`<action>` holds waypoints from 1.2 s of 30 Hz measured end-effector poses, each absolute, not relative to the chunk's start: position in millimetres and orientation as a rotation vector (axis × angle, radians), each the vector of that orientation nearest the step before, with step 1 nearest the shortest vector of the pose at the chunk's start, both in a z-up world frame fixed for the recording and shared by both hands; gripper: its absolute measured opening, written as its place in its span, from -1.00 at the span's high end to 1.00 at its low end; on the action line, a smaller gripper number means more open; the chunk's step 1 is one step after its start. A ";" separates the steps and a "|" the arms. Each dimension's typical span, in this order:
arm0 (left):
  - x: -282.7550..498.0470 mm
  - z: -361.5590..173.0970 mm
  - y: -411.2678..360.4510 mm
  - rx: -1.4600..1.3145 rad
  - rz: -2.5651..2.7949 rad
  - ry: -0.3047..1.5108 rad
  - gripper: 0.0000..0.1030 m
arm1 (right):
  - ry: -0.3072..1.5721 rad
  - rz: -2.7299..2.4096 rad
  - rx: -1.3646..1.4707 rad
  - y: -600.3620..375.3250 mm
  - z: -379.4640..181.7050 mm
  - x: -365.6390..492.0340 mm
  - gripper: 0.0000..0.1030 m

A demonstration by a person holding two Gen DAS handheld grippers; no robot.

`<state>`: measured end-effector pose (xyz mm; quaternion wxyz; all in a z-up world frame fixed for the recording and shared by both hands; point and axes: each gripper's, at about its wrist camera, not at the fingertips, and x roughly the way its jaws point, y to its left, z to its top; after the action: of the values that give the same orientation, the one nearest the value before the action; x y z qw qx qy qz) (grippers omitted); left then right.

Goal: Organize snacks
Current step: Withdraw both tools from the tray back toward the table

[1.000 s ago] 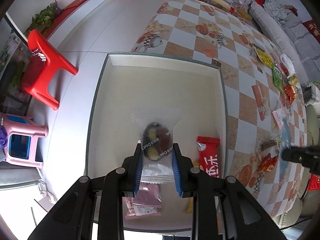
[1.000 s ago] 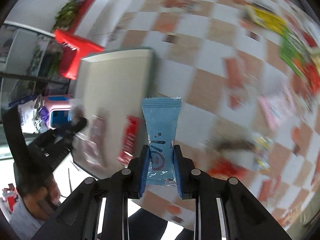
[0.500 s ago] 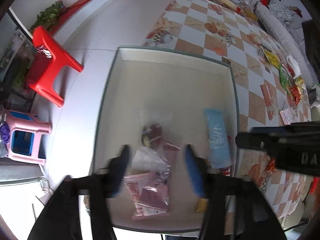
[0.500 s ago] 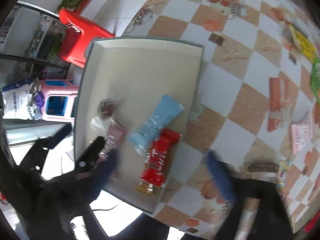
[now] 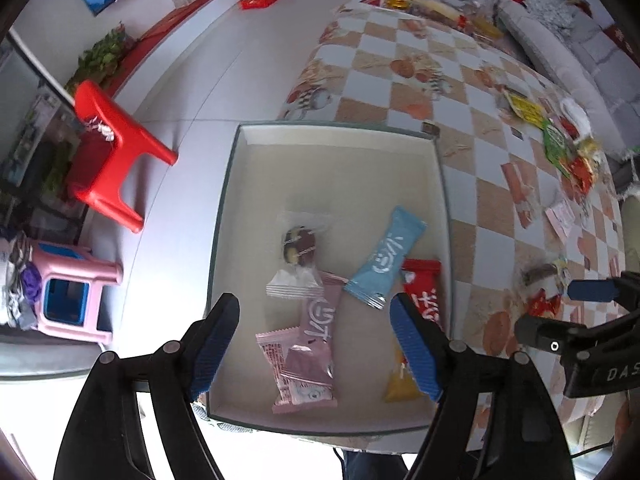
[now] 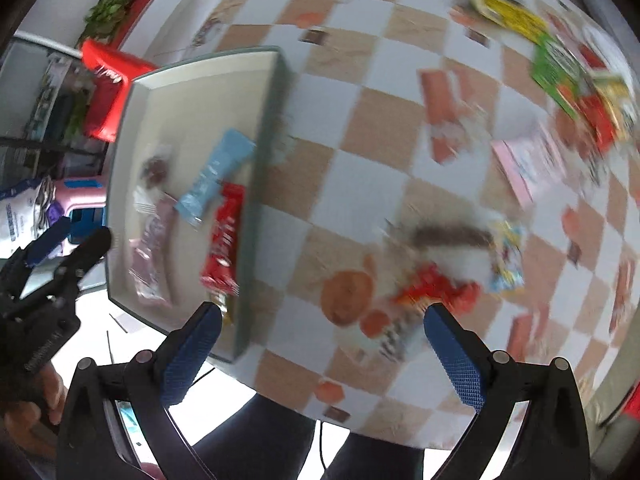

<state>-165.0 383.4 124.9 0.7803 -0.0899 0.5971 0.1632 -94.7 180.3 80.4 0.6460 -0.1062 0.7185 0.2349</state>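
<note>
A: Left wrist view, near end first: left gripper (image 5: 312,340) spread wide, nothing in it, hanging over the near end of the tray (image 5: 444,200).

B: What's inside?

A: Near to far: pink packets (image 5: 308,356), a yellow packet (image 5: 400,380) by the near right corner, red bar (image 5: 426,296) along the right wall, blue packet (image 5: 384,258) lying diagonal with one end on the red bar, clear-wrapped chocolate snack (image 5: 298,248) furthest in. Far half of the tray is bare.

B: Right side?

A: Right gripper (image 6: 320,340) also spread wide, empty, over the checkered tablecloth (image 6: 360,168). View is blurred. Closest loose snack is a red wrapper (image 6: 436,288), dark packet (image 6: 448,236) just past it, pink packet (image 6: 528,160) and green bags (image 6: 556,68) further out.

B: Next step advice?

A: My guess: go for the red wrapper, centre the pads across its narrow width, close on the body, not the crimped edge. Drop it in the bare far half.
</note>
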 end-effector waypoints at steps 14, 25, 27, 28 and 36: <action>-166.6 169.8 341.5 -0.113 0.207 1.273 -0.59 | 1.521 0.007 -0.124 3.9 33.1 -35.3 -0.97; -175.1 201.1 321.7 0.001 0.247 1.309 -0.60 | 1.112 -0.011 0.005 -63.0 2.3 -8.8 -1.00; -172.0 200.0 313.4 0.030 0.244 1.322 -0.60 | 1.011 0.017 -0.013 -62.8 0.9 -15.1 -1.00; -169.8 199.5 307.8 0.046 0.236 1.327 -0.60 | 0.980 0.022 -0.015 -60.9 0.4 -19.9 -1.00; -153.1 195.2 263.1 0.195 0.142 1.340 -0.60 | 0.949 0.004 -0.010 -53.4 1.7 -22.9 -1.00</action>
<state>-153.1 263.1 195.2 0.7770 0.0901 0.6195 0.0656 -22.9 -53.4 1.7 0.8895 -0.0046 0.4569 0.0020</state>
